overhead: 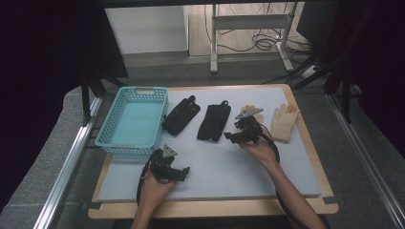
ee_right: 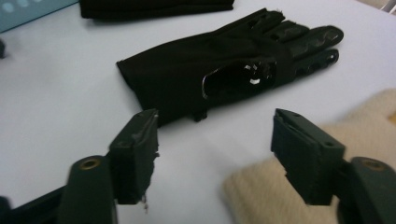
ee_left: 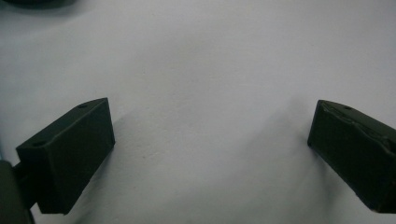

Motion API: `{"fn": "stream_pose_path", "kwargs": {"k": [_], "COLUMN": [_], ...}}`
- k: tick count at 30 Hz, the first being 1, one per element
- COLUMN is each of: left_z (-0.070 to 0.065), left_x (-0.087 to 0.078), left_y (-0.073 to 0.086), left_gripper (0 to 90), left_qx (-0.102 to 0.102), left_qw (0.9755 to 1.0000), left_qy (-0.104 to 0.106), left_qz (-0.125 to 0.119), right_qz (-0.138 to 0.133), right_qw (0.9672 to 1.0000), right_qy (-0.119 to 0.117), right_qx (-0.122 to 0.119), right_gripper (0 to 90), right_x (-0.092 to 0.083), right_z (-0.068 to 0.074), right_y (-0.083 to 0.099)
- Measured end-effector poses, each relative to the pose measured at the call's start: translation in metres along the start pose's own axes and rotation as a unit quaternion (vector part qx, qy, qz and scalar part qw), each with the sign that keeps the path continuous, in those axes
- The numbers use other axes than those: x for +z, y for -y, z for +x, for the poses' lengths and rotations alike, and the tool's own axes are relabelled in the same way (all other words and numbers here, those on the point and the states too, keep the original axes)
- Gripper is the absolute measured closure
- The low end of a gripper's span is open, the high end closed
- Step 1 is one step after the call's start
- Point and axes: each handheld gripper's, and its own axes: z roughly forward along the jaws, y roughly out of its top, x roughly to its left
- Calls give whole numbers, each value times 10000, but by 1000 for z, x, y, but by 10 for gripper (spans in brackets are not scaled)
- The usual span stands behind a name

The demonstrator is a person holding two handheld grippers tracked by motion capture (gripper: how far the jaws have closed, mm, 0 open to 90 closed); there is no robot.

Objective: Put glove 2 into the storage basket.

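Black glove (ee_right: 210,79) just beyond open fingers (ee_right: 135,154)

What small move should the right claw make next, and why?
Probably ease the right claw forward to the near edge of the black glove and close on it. Its jaws stand open with nothing between them, the glove lies flat just beyond them, and the blue basket waits at the mat's left.
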Motion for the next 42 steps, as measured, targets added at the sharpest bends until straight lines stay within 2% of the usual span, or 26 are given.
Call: {"fn": "stream_pose_path", "kwargs": {"k": [6,10,13,16,17,20,21,22,24,25,26,27,28,29,31,32,36,39,42], "left_z": [0,0,0,0,0,0,0,0,0,0,0,0,0,0,0,0,0,0,0], "left_x": [0,0,0,0,0,0,0,0,0,0,0,0,0,0,0,0,0,0,0], "left_y": [0,0,0,0,0,0,0,0,0,0,0,0,0,0,0,0,0,0,0], "left_gripper": [11,11,12,11,11,11,11,11,12,11,11,11,11,11,11,11,12,12,12], "left_qx": [16,5,6,4,4,-6,-8,-7,-7,-9,-7,-9,-9,-9,-11,-9,-11,-15,-10], "left_qw": [10000,10000,10000,10000,10000,10000,10000,10000,10000,10000,10000,10000,10000,10000,10000,10000,10000,10000,10000], "left_qy": [-2,-3,0,1,1,5,6,6,5,7,7,8,7,6,7,8,9,11,11], "left_qz": [12,3,1,3,3,-5,-7,-10,-10,-13,-12,-12,-13,-14,-13,-12,-9,-7,-6], "right_qz": [75,122,153,200,200,273,273,384,490,606,636,630,630,625,605,609,648,610,480], "right_qw": [9999,9999,9998,9992,9992,9981,9981,9975,9971,9965,9964,9962,9962,9962,9965,9964,9966,9971,9979], "right_qy": [65,61,81,247,247,340,340,380,420,455,416,291,291,248,15,-67,-59,-54,-164], "right_qx": [46,90,134,261,261,443,443,445,401,349,375,520,520,562,579,590,500,449,394], "right_gripper": [479,506,494,382,382,337,337,342,346,362,414,511,511,576,767,801,823,824,824], "right_x": [23,34,44,61,61,78,78,85,89,93,96,97,97,97,97,97,95,88,74], "right_z": [-9,-13,-16,-18,-18,-22,-22,-23,-23,-23,-23,-24,-24,-24,-25,-24,-22,-21,-17], "right_y": [-21,-29,-35,-40,-40,-44,-44,-45,-45,-44,-44,-43,-43,-43,-43,-43,-45,-47,-51]}}
